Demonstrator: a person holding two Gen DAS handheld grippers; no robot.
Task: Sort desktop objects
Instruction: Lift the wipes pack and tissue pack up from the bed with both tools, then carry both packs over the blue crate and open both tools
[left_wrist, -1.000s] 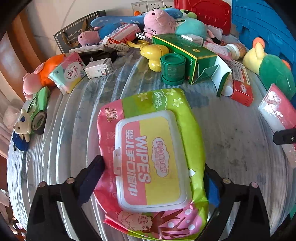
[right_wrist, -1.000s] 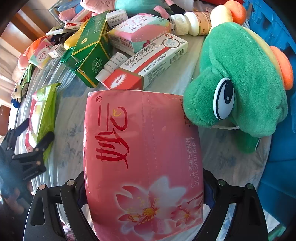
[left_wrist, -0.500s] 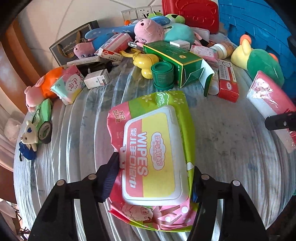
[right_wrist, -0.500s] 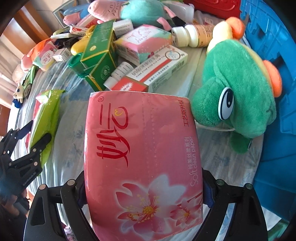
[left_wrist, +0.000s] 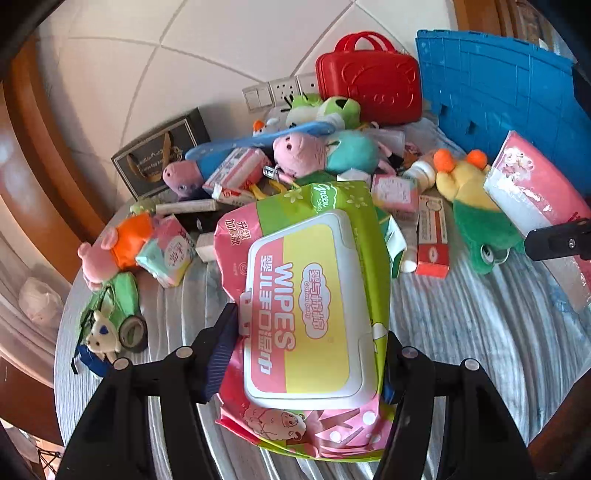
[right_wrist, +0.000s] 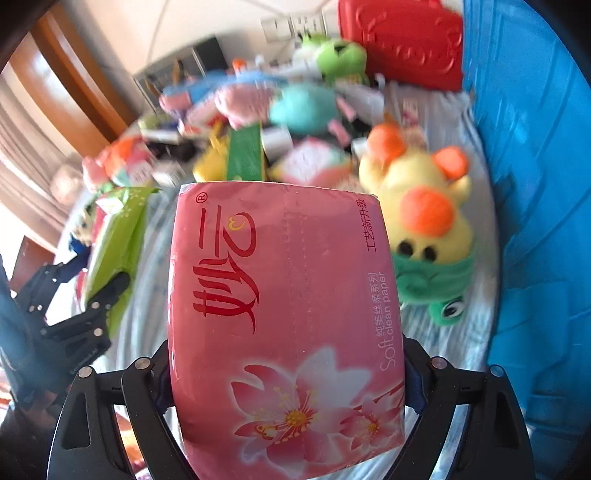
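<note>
My left gripper (left_wrist: 308, 343) is shut on a green and pink wipes pack (left_wrist: 306, 288) with a white and yellow lid, held clear above the striped tablecloth (left_wrist: 480, 332). In the right wrist view the same wipes pack (right_wrist: 118, 229) hangs at the left in the left gripper (right_wrist: 92, 295). My right gripper (right_wrist: 287, 354) is shut on a pink tissue pack (right_wrist: 280, 273) printed with flowers, its pads pressing both sides. That tissue pack (left_wrist: 535, 192) also shows at the right edge of the left wrist view.
A blue crate (left_wrist: 498, 92) stands at the right, a red case (left_wrist: 369, 88) at the back by the wall. Between them lies a heap of plush toys, boxes and packets. A yellow and green plush frog (right_wrist: 424, 229) lies near the crate, a green toy car (left_wrist: 122, 306) at the left edge.
The left jaws closed onto the wipes pack and raised it off the cloth. The right gripper rose with the tissue pack, and the frog now sits lower and farther off.
</note>
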